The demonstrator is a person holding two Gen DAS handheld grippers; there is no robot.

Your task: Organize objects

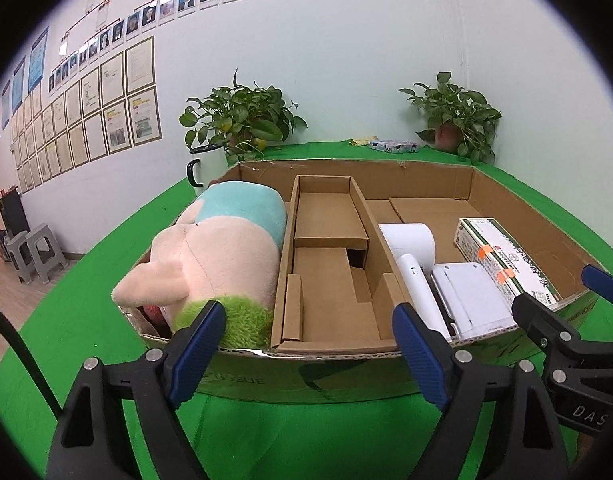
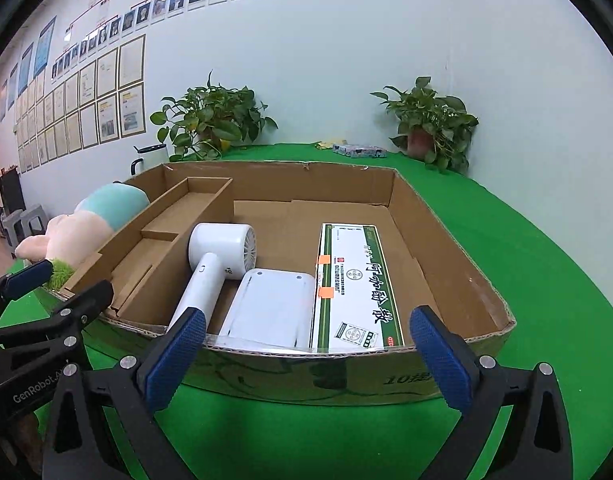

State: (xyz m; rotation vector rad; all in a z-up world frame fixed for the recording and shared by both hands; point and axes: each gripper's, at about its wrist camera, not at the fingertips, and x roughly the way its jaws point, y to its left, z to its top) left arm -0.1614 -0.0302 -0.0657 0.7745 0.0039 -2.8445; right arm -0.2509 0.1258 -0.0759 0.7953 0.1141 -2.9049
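Note:
A shallow cardboard box (image 1: 330, 364) (image 2: 458, 280) with a cardboard divider insert (image 1: 326, 264) (image 2: 146, 248) sits on the green table. A pink, teal and green plush toy (image 1: 218, 256) (image 2: 90, 216) fills its left compartment. A white hair dryer (image 1: 414, 252) (image 2: 214, 260), a white flat device (image 1: 470, 296) (image 2: 270, 304) and a green-and-white carton (image 1: 502, 256) (image 2: 354, 284) lie in the right compartment. My left gripper (image 1: 310, 344) is open and empty just before the box's near wall. My right gripper (image 2: 310, 352) is open and empty before the near wall, by the carton.
A white mug with a black handle (image 1: 206, 168) (image 2: 150, 156) stands behind the box at the left. Two potted plants (image 1: 242, 120) (image 2: 430, 124) stand at the table's back edge, with a small patterned packet (image 1: 394, 146) (image 2: 358, 150) between them. Grey stools (image 1: 34, 252) stand on the floor at left.

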